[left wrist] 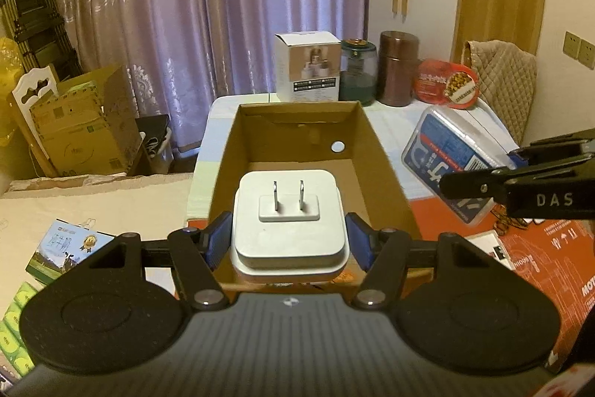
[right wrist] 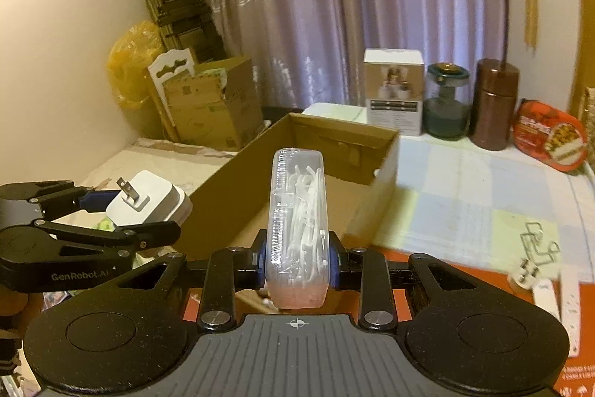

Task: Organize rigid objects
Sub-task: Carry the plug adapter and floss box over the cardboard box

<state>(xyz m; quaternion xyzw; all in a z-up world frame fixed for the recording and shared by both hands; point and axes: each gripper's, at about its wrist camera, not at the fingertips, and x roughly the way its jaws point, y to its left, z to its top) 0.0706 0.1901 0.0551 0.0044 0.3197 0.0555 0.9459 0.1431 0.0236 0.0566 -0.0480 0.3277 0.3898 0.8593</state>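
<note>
My left gripper (left wrist: 288,240) is shut on a white plug adapter (left wrist: 289,229) with its two metal prongs facing up, held over the near end of an open, empty brown cardboard box (left wrist: 379,151). The right wrist view shows that same adapter (right wrist: 147,203) at the left in the left gripper (right wrist: 148,211). My right gripper (right wrist: 297,259) is shut on a clear plastic case of white floss picks (right wrist: 299,229), held edge-on in front of the cardboard box (right wrist: 230,196). In the left wrist view the case (left wrist: 446,151) appears at the right with the right gripper (left wrist: 479,181).
A white product box (left wrist: 306,66), a green glass jar (left wrist: 357,69), a copper canister (left wrist: 398,73) and a red snack pack (left wrist: 446,82) stand behind the cardboard box. A white power strip (right wrist: 569,304), plug and wire clips (right wrist: 535,240) lie at the right. Cartons and a folded trolley stand by the curtain.
</note>
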